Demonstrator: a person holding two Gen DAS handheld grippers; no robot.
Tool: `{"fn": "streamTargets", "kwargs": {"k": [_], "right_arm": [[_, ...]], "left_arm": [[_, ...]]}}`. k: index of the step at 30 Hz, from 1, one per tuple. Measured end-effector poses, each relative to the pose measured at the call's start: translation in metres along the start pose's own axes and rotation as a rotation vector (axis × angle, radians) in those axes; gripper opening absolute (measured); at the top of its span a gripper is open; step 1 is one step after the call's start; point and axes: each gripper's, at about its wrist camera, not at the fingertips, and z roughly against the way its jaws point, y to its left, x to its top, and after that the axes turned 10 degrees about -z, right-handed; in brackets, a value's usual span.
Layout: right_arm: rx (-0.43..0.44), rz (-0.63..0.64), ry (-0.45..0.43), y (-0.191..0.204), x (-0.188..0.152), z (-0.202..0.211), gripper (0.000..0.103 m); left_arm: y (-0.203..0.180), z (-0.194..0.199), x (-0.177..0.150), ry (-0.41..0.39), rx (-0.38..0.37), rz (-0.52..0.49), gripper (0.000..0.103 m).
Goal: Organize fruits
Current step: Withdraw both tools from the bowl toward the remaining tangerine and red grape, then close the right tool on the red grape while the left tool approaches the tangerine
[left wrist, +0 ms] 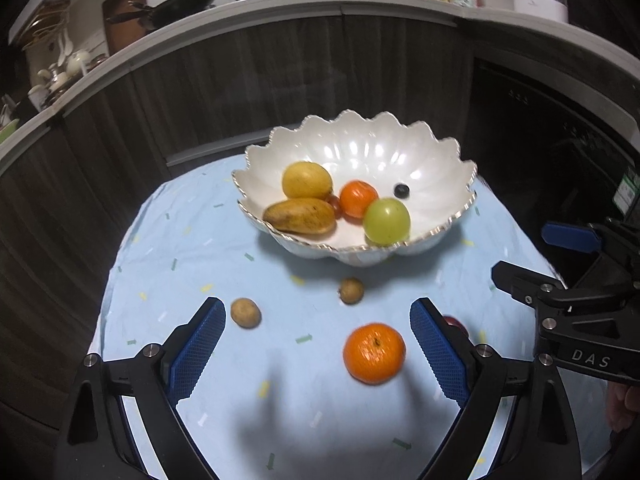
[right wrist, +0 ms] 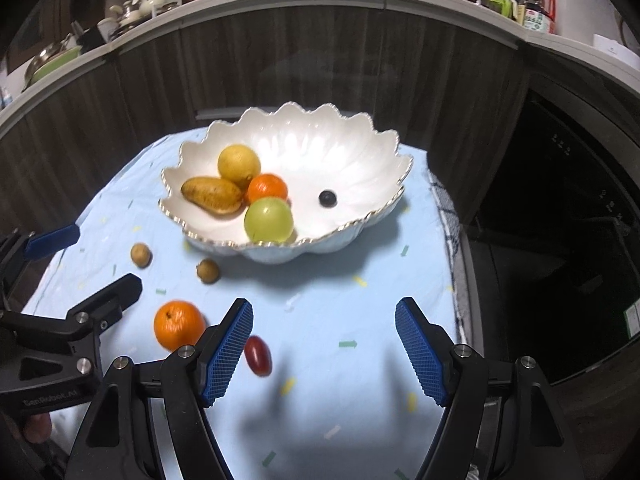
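Observation:
A white scalloped bowl (left wrist: pixel 432 168) (right wrist: pixel 360 160) on a light blue cloth holds a lemon (left wrist: pixel 307 180), a mango (left wrist: pixel 300 216), an orange (left wrist: pixel 358 198), a green apple (left wrist: pixel 387 221) and a dark berry (left wrist: pixel 401 190). On the cloth lie an orange (left wrist: pixel 374 353) (right wrist: pixel 178 325), two small brown fruits (left wrist: pixel 245 312) (left wrist: pixel 351 290) and a red grape tomato (right wrist: pixel 258 355). My left gripper (left wrist: pixel 316 344) is open above the cloth, the loose orange between its fingers. My right gripper (right wrist: pixel 324 348) is open, the red tomato just inside its left finger.
The cloth (left wrist: pixel 224 240) covers a small round table with edges close on the left and right. Dark cabinet fronts (left wrist: pixel 240 80) curve behind it under a counter with a pan and bottles. A dark appliance (right wrist: pixel 560 200) stands at the right.

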Motion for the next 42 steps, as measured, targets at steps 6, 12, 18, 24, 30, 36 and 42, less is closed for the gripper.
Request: {"fn": "streamTargets", "kwargs": {"k": [6,12,18,24,30,36,42], "right_arm": [[0.019,0.033,0.045,0.001,-0.011,-0.012,0.065],[0.062,0.059,0.073,0.003,-0.018,-0.021,0.061],[0.107,0.107,0.106,0.011,-0.023,-0.030,0.056],[0.138,0.140,0.134,0.015,-0.027,-0.038,0.051],[0.163,0.170,0.162,0.021,-0.030,-0.049,0.043],[0.183,0.169,0.185,0.024,-0.033,-0.058,0.036],[0.200,0.168,0.194,0.027,-0.034,-0.065,0.024]], "left_arm": [[-0.012,-0.009,-0.011,0.023,-0.027,-0.045,0.093],[-0.021,-0.017,-0.018,0.041,-0.067,-0.080,0.089],[-0.026,-0.027,-0.023,0.058,-0.098,-0.104,0.086],[-0.026,-0.037,-0.026,0.072,-0.137,-0.123,0.083],[-0.027,-0.048,-0.029,0.093,-0.166,-0.134,0.080],[-0.028,-0.057,-0.033,0.107,-0.190,-0.133,0.074],[-0.030,-0.063,-0.032,0.104,-0.222,-0.131,0.066]]}}
